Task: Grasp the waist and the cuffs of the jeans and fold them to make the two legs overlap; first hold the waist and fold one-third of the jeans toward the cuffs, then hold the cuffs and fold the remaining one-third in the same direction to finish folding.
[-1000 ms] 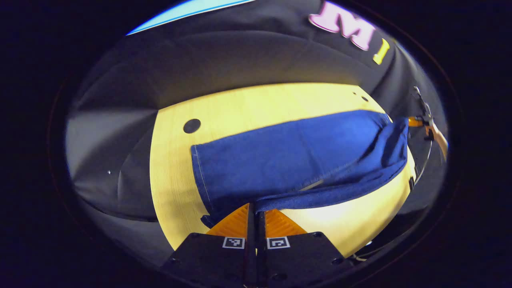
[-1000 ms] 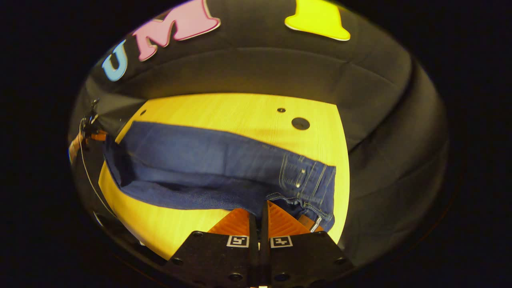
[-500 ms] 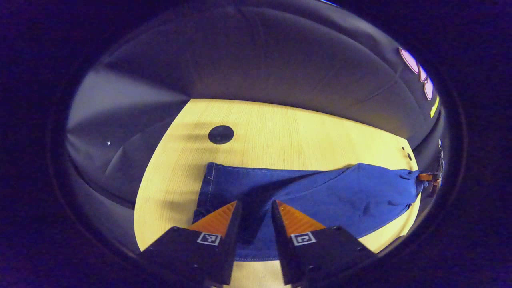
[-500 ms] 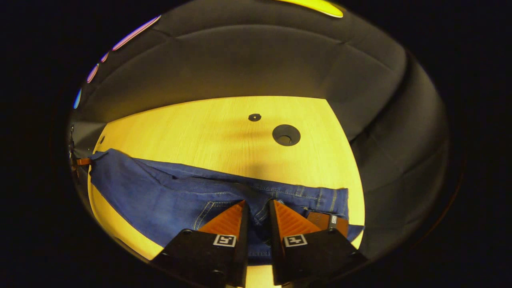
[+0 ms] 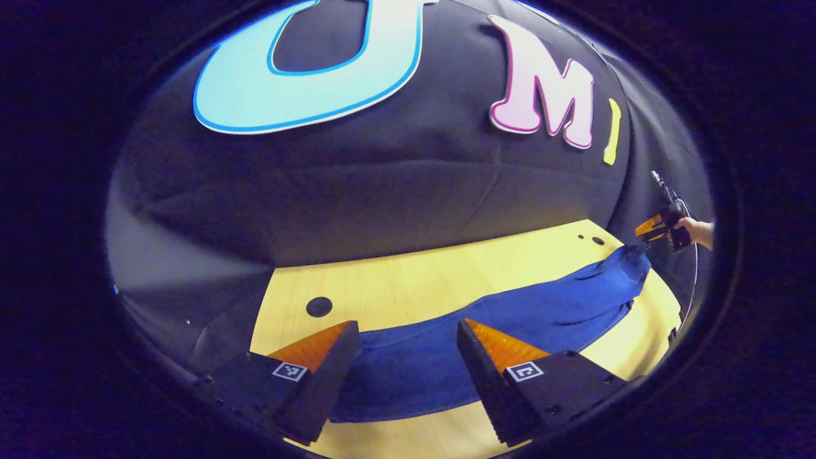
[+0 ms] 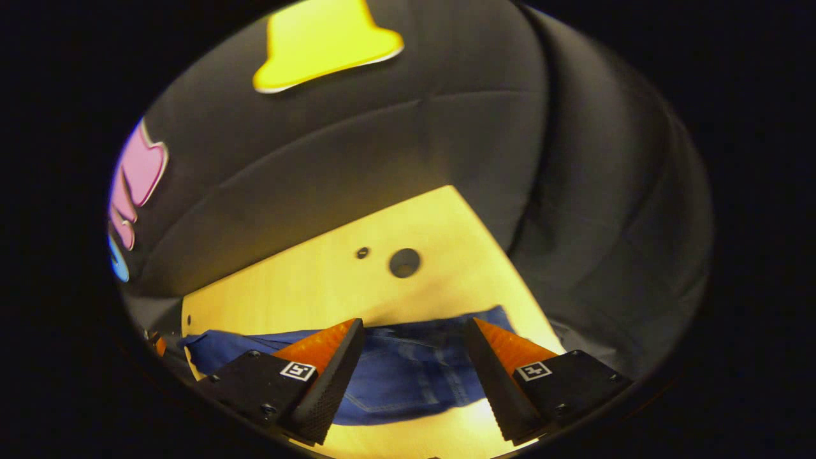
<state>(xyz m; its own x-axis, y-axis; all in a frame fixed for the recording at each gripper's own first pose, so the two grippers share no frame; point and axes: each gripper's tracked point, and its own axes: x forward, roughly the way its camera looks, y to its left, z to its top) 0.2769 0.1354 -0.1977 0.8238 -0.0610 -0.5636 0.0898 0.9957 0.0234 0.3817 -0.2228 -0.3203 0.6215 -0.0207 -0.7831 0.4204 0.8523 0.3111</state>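
The wooden worktop (image 5: pixel 446 271) fills the lower half of the left gripper view and the lower middle of the right gripper view, pale and smooth, with a dark round hole (image 6: pixel 404 262) above centre in the right gripper view. On it the blue jeans (image 5: pixel 510 319) lie flat as one long band, running from the bottom centre of the left gripper view up to the right edge; the legs look already laid one over the other, though the cuff edge itself is hidden low between the fingers. In the right gripper view the waist end of the jeans (image 6: pixel 408 376) sits at the bottom centre, with pocket stitching showing. Denim of this kind is judged fairly heavy and limp: it should drape and sag when lifted, keep a crease fairly well, and not slip readily from ribbed pads. The doubled seams at the waistband look like the firmest place to pinch, taking both layers together near a corner so the fold carries evenly. The left claw (image 5: pixel 405 331) is spread wide and empty above the cuff end. The right claw (image 6: pixel 414 328) is likewise released, hovering over the waist. At the right edge of the left gripper view a hand (image 5: pixel 698 231) holds the other tool.
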